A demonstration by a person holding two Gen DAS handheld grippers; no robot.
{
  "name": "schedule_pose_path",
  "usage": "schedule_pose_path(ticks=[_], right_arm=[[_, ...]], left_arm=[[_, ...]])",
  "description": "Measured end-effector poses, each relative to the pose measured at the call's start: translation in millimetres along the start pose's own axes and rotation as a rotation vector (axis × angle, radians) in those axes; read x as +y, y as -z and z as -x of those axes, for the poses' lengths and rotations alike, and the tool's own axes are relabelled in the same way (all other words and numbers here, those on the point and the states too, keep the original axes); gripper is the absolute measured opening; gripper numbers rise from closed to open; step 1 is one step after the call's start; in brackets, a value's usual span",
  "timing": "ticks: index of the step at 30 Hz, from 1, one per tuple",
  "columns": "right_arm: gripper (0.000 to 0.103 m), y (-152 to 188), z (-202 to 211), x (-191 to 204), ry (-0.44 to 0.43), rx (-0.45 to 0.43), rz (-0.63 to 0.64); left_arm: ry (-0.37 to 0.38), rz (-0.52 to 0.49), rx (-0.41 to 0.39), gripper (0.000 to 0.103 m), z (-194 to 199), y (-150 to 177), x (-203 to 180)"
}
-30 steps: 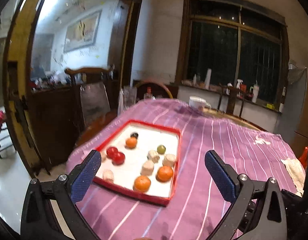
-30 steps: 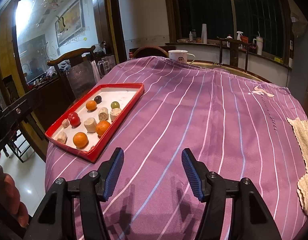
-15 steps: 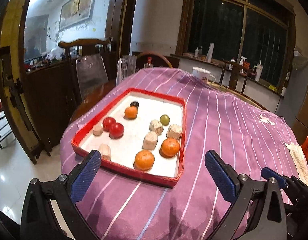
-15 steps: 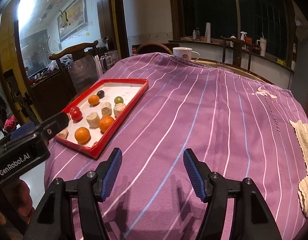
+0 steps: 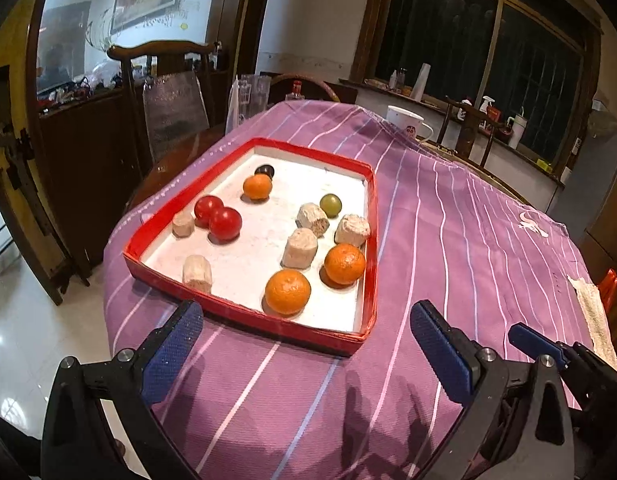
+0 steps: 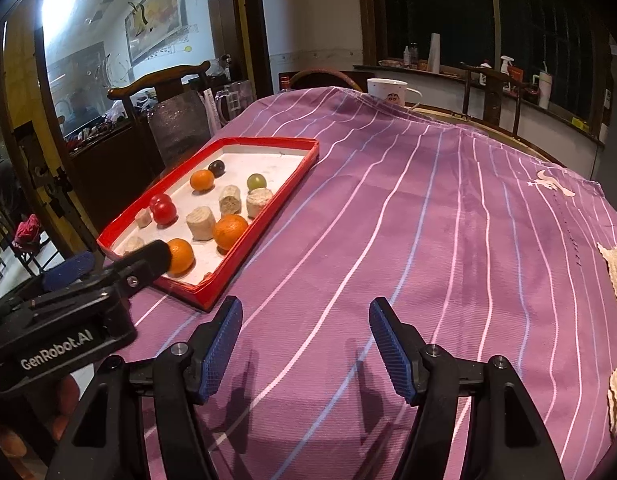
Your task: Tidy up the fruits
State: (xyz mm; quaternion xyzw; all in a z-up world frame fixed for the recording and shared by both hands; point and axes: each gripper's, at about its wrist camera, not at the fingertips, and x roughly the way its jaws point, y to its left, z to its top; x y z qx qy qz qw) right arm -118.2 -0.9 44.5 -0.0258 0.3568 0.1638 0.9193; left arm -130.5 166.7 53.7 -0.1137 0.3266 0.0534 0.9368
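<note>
A red-rimmed tray (image 5: 248, 312) with a white floor lies on the purple striped tablecloth (image 5: 448, 240). In it are three oranges (image 5: 287, 292), two red fruits (image 5: 225, 223), a green one (image 5: 330, 205), a dark one (image 5: 265, 170) and several beige chunks (image 5: 300, 247). My left gripper (image 5: 306, 306) hovers open just short of the tray's near rim, holding nothing. My right gripper (image 6: 306, 302) is open over bare cloth to the right of the tray (image 6: 268, 216), nothing between its fingers. In the right wrist view the left gripper (image 6: 116, 260) partly hides the nearest orange (image 6: 180, 255).
A white mug (image 5: 404, 126) stands at the table's far edge. A beige towel (image 6: 616, 280) lies at the right edge. Wooden chairs (image 5: 160, 80) and a dark cabinet stand beyond the table's left side, where the cloth drops toward the tiled floor (image 5: 20, 320).
The left gripper has tipped down and come closer to the tray, which now looms larger. The right gripper has edged forward and its jaws stand slightly wider. Nothing in the tray has moved.
</note>
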Motion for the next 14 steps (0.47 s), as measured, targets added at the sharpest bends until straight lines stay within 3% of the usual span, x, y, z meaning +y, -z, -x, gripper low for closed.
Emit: schedule_pose_path(ticks=[14], right_arm=[[0.072,2.1,-2.3,11.2,-0.050,0.019,0.035]], left_arm=[[0.043,0.035,0.044,0.103,-6.1,1.8,0.6]])
